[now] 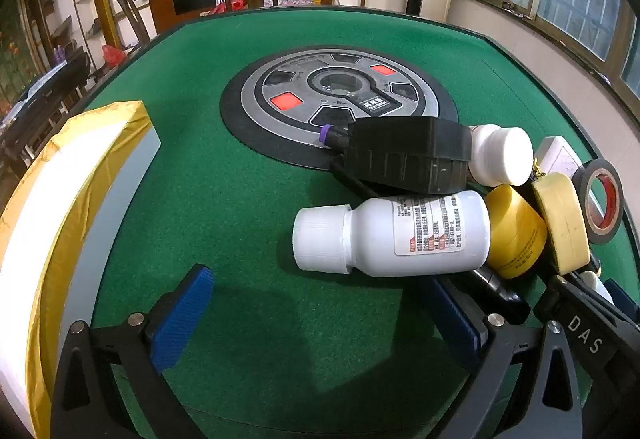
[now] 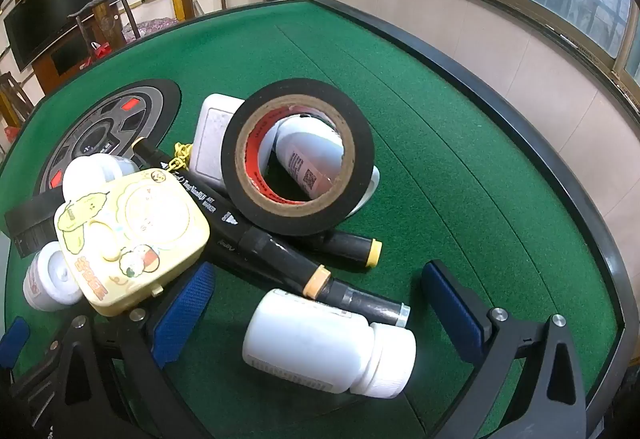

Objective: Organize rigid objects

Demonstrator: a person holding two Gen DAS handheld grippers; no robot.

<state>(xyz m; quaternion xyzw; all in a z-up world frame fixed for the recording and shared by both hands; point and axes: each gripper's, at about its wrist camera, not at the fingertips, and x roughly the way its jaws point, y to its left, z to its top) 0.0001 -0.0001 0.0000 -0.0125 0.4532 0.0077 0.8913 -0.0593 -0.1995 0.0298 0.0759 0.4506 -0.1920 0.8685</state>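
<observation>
Rigid objects are lying heaped together on the green felt surface (image 1: 256,39), beside its round central control panel (image 1: 340,95). In the left wrist view, a white labelled bottle (image 1: 392,235) is lying on its side just ahead of the left gripper (image 1: 320,315), whose blue-padded jaws are standing wide with nothing between them. Behind that bottle a black ribbed block (image 1: 404,155) is resting partly over the panel's rim, with a purple-capped marker (image 1: 332,135) poking out at its left and a small white jar (image 1: 500,155) touching its right. A yellow jar (image 1: 516,231) and a yellow case (image 1: 564,223) are crowding the bottle's base.

In the right wrist view, a black tape roll (image 2: 298,155) is leaning tilted over another white bottle (image 2: 308,159), which is showing through its core, and a white box (image 2: 214,143) is sitting behind it. Black art markers (image 2: 256,235) are crossing under the roll and under the cartoon-printed yellow case (image 2: 132,235). A plain white bottle (image 2: 328,347) is lying between the right gripper's (image 2: 320,311) widely parted jaws, not pressed by either pad.

Open felt is stretching toward the raised black edge (image 2: 500,111) on the right. At far left a white container with yellow tape along its rim (image 1: 68,175) is standing; its inside is not showing.
</observation>
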